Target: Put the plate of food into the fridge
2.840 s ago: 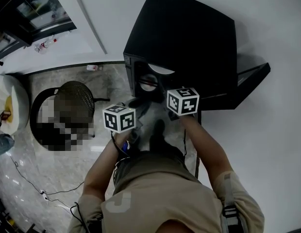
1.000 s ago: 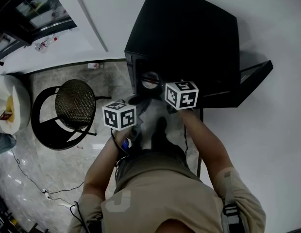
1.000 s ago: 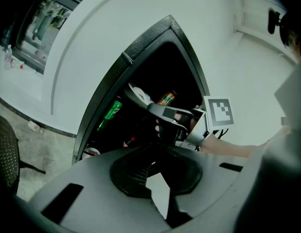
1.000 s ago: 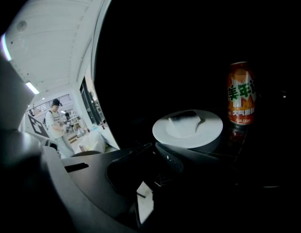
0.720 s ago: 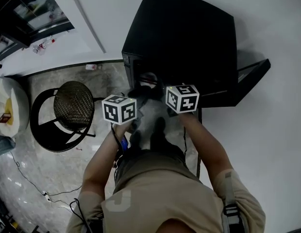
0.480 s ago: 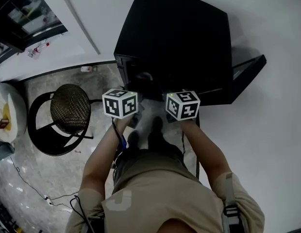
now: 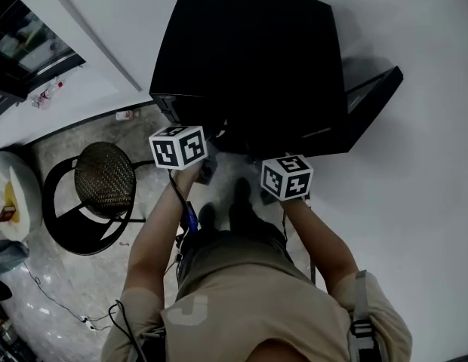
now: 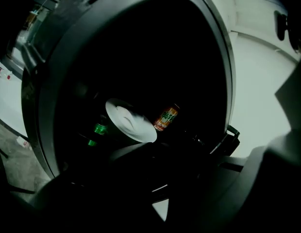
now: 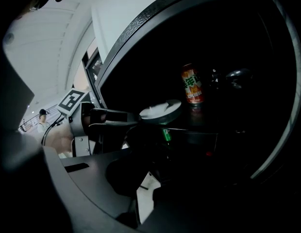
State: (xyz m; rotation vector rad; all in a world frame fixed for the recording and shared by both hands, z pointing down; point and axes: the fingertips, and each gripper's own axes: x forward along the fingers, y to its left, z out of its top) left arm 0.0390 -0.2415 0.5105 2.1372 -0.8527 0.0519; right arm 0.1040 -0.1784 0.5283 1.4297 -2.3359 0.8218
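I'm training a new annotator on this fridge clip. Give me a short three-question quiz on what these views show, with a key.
1. True or false: the door of the black fridge stands open.
2. What stands next to the white plate inside the fridge?
A. an orange can
B. a milk carton
C. an apple
3. Fill in: the gripper whose jaws are closed on the plate's rim is the ____ one.

Key: 1 true. 2 A. 3 left: the right gripper view shows the left gripper closed on the rim.
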